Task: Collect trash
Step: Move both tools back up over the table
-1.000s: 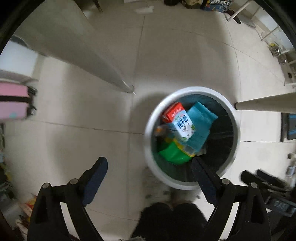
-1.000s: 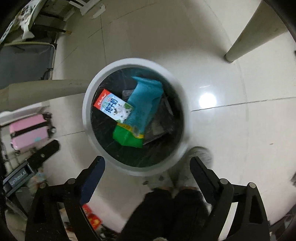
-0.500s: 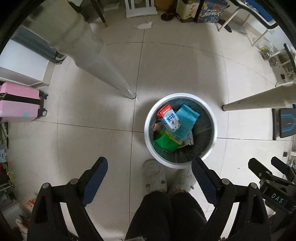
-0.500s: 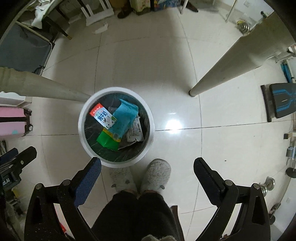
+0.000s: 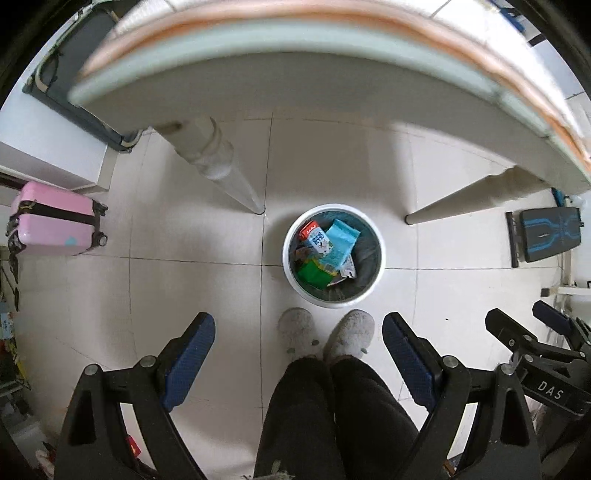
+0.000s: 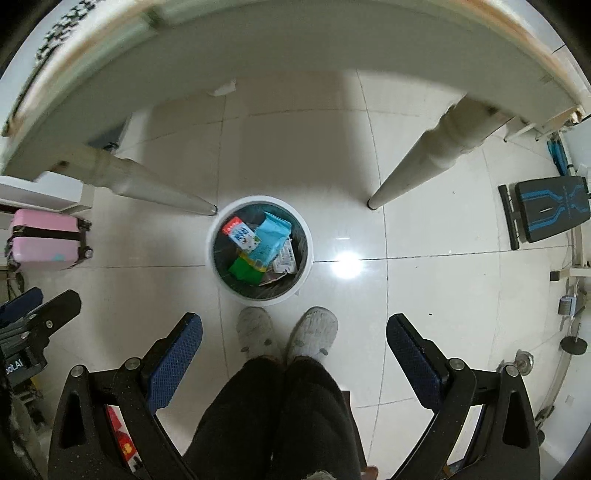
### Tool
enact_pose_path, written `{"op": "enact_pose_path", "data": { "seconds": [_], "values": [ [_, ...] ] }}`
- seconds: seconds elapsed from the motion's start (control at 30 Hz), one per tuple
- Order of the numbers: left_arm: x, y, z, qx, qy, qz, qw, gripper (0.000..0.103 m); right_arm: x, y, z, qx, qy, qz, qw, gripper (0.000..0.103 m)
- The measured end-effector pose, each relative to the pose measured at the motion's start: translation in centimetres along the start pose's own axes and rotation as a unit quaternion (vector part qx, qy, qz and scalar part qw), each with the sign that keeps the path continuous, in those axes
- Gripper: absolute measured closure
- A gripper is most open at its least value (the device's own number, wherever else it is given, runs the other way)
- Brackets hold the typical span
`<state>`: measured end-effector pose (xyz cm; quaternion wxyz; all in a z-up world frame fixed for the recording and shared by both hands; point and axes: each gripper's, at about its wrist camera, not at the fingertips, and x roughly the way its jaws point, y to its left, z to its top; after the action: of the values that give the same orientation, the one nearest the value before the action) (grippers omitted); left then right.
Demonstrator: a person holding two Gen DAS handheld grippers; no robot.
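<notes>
A white round trash bin (image 5: 376,275) stands on the tiled floor, also in the right wrist view (image 6: 212,254). It holds a red and white milk carton (image 5: 316,236), a blue packet (image 5: 341,242), a green packet (image 5: 314,273) and other wrappers. My left gripper (image 5: 299,334) is open and empty, high above the floor. My right gripper (image 6: 294,332) is open and empty at about the same height. Both look straight down past the person's slippers (image 5: 295,332).
A table edge (image 5: 258,33) spans the top of both views, with legs (image 5: 229,173) on each side of the bin. A pink suitcase (image 5: 55,221) lies at the left. A black and blue bench (image 5: 546,236) is at the right.
Both grippers have risen far above the bin, which now looks small. The table's edge and underside have come into view at the top.
</notes>
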<state>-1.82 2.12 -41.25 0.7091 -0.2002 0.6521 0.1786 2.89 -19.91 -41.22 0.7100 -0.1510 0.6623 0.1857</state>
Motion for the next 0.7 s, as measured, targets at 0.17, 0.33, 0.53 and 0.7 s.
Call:
{"op": "enact_pose_path", "data": {
  "seconds": [0.17, 0.33, 0.53, 0.7],
  "values": [
    [-5.8, 0.1, -0.5, 0.008, -0.012, -0.009, 0.9999, 0.010, -6.9, 1.1, -0.8, -0.006, -0.007, 0.006, 1.000, 0.002],
    [-10.3, 0.3, 0.0, 0.008, -0.029, 0.003, 0.9995, 0.010, -13.1, 2.1, -0.9, 0.010, -0.010, 0.028, 1.000, 0.002],
    [-14.6, 0.4, 4.7, -0.015, -0.089, 0.013, 0.9959, 0.010, -18.0, 2.7, 2.9, 0.042, -0.029, 0.062, 0.997, 0.002],
    [-17.0, -0.5, 10.3, -0.012, -0.144, 0.047, 0.9884, 0.000, -21.0, 2.9, 10.6, 0.032, -0.055, 0.057, 0.996, 0.002]
  ]
}}
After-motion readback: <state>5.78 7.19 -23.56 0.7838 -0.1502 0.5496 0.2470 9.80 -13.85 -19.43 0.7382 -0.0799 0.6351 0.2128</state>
